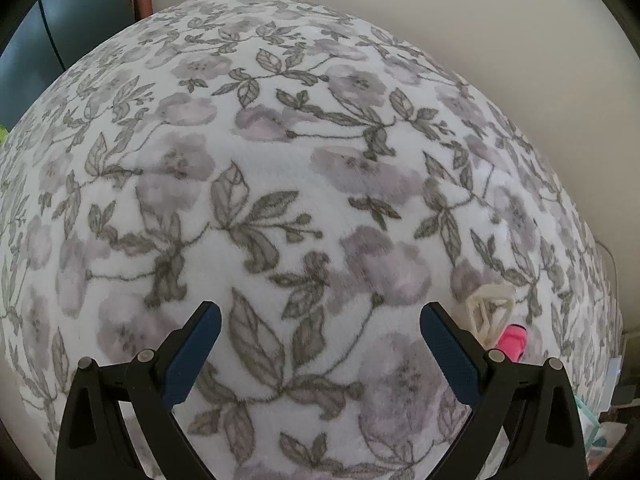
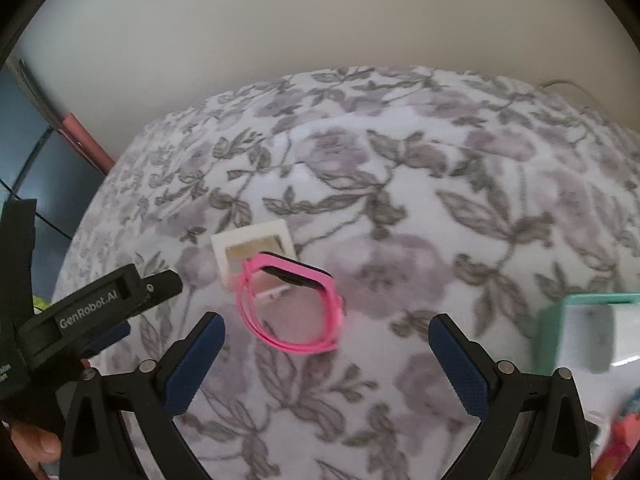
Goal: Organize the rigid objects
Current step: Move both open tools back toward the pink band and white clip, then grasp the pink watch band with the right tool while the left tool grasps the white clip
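Little looks sorted — the pink watch (image 2: 294,306) and white frame (image 2: 253,249) lie loose on the floral blanket (image 2: 460,220) at 12 o'clock of the right gripper (image 2: 326,354), the teal container (image 2: 584,330) waits at 3 o'clock, and both it and the left gripper (image 1: 320,344) gape, holding nothing.

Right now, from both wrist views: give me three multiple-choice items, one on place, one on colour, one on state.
1. Where does the watch lie?
A. in the teal box
B. on the blanket, ahead of the right tool
C. between the left tool's fingers

2. What colour is the watch's strap?
A. pink
B. green
C. black

3. How does the right tool stand?
A. shut on the watch
B. shut, holding nothing
C. open, holding nothing

Answers:
1 B: it rests on the blanket against the white frame, beyond the fingertips.
2 A: the loop is bright pink.
3 C: its fingers are wide apart with only blanket between.
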The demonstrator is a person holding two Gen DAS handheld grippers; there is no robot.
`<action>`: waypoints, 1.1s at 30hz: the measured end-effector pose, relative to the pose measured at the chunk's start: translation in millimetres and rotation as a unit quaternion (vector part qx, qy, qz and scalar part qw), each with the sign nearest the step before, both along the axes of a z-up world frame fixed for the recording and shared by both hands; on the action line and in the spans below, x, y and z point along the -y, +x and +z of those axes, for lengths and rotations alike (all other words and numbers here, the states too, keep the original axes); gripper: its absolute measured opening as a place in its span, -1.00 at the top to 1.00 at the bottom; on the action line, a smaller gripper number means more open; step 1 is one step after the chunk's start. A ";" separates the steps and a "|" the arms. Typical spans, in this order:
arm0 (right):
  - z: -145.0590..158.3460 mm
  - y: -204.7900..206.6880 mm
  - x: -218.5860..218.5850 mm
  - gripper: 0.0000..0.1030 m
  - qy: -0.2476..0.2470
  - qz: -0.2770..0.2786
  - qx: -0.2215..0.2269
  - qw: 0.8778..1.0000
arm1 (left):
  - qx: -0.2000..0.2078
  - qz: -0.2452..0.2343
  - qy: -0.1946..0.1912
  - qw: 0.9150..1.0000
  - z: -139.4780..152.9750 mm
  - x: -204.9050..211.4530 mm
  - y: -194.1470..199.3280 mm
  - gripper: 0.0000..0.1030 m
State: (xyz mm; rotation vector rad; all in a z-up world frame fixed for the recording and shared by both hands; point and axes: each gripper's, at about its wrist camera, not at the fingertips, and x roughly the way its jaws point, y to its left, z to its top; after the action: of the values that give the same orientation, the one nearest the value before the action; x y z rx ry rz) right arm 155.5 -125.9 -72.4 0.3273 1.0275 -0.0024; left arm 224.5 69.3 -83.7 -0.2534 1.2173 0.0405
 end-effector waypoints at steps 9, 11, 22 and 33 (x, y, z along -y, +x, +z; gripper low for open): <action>-11.1 13.3 -3.3 -0.94 0.019 -0.001 0.012 1.000 | 0.007 0.004 -0.006 1.000 -2.8 -4.0 4.9 -0.94; -12.1 14.0 -3.9 -0.90 0.014 -0.004 0.013 1.000 | 0.007 0.004 -0.009 1.000 -4.2 -3.8 5.9 -0.93; -9.4 12.1 -8.2 -0.54 0.012 0.001 0.022 1.000 | 0.015 0.005 -0.018 1.000 -3.8 -2.9 6.9 -0.93; -6.7 8.5 -9.0 -0.25 0.035 0.011 0.022 0.999 | 0.027 -0.005 -0.056 0.998 0.8 2.1 5.0 -0.93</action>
State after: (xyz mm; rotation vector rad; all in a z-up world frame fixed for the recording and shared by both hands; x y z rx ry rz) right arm 164.0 -116.9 -79.1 0.3788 0.9888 0.0607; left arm 229.5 67.2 -82.9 -0.3439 1.1679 -0.0440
